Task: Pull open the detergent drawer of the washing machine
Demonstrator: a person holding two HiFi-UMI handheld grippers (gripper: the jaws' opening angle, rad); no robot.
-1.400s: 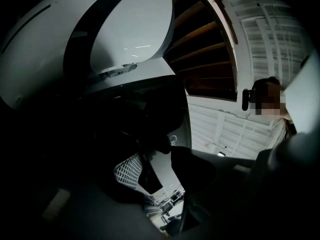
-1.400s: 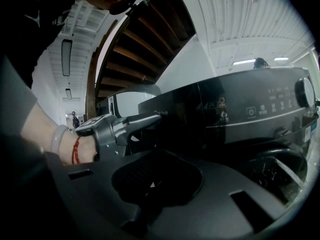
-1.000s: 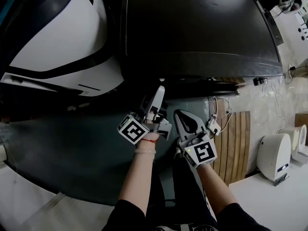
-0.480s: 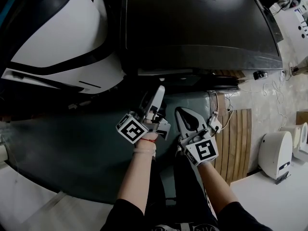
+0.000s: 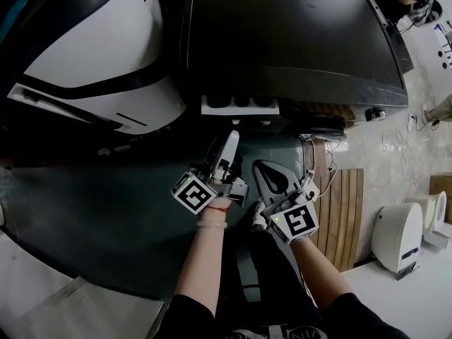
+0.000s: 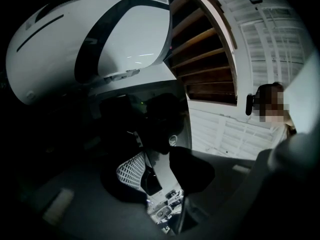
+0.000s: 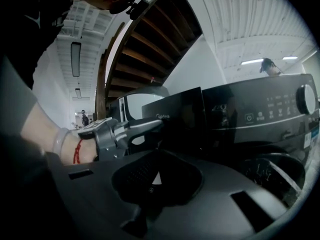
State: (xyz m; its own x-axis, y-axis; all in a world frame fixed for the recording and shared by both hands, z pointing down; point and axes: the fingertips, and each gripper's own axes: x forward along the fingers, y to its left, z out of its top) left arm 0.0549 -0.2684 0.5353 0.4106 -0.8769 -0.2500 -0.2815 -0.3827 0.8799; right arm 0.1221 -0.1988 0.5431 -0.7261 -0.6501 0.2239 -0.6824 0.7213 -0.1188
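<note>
With the left hand-held gripper [image 5: 234, 131], jaws just tightened, grasping the drawer [image 5: 240, 105], pull straight and level, never twisting.

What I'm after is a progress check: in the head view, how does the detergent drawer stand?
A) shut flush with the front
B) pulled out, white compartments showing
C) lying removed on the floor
B: the detergent drawer juts out of the washing machine at its front edge, its white compartments open to view from above.
</note>
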